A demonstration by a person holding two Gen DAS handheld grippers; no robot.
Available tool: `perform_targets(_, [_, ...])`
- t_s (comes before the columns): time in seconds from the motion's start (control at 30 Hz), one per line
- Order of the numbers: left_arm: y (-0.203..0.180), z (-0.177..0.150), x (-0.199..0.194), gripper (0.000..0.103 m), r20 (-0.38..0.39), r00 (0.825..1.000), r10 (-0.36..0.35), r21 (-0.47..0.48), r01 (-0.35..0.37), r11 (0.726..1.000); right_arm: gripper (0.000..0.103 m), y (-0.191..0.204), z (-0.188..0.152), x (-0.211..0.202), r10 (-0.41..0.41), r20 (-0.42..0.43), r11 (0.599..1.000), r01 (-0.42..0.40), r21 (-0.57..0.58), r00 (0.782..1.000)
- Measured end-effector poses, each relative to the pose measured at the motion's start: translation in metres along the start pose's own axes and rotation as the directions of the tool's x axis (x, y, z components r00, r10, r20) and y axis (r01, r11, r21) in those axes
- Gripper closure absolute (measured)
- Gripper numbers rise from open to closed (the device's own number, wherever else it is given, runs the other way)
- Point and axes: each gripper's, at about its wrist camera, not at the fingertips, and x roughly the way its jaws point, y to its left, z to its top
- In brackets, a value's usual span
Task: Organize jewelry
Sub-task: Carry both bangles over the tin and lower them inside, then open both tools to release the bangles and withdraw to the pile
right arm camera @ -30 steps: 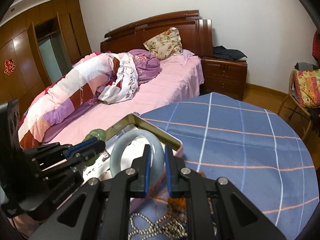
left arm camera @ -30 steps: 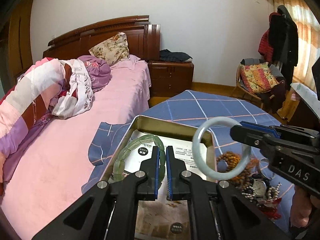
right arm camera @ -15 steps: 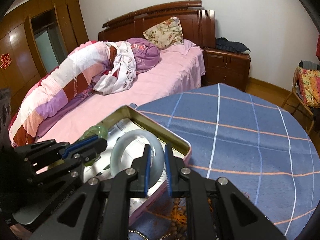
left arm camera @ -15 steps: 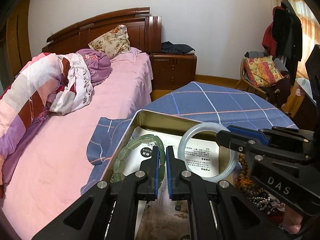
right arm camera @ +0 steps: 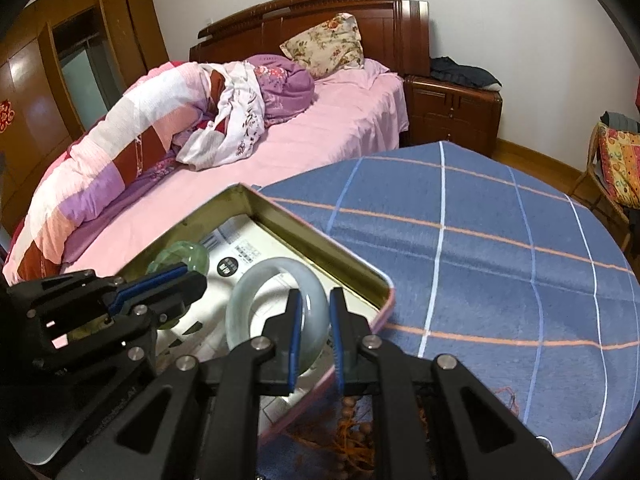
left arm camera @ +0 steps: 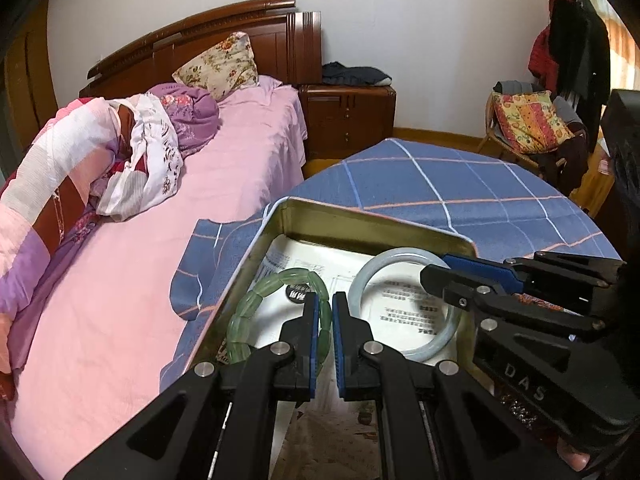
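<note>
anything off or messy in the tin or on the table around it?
Nothing damaged. Loose jewelry lies heaped, unsorted: brown beads with orange cord on the blue cloth just outside the tin. Both bracelets are over the tin: green bracelet in the left gripper, pale bangle in the right gripper.

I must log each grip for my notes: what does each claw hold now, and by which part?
The left claw is shut on the green bead bracelet, on its right side. The right claw is shut on the pale jade bangle, across its near rim.
</note>
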Motion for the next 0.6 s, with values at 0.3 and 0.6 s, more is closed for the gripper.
perform_targets(0.3, [-0.004,-0.002,-0.004,0.080,-0.001,1.000,0.003,-0.005,-0.003,1.000,0.070,0.001,0.000,-0.006,0.020,0.015,1.000,-0.021,0.003,1.000])
perform_targets(0.6, [-0.006,0.001,-0.038,0.019,0.119,0.993,0.016,-0.002,-0.016,1.000,0.048,-0.041,-0.017,-0.065,-0.011,0.098,0.999,0.006,0.053,0.995])
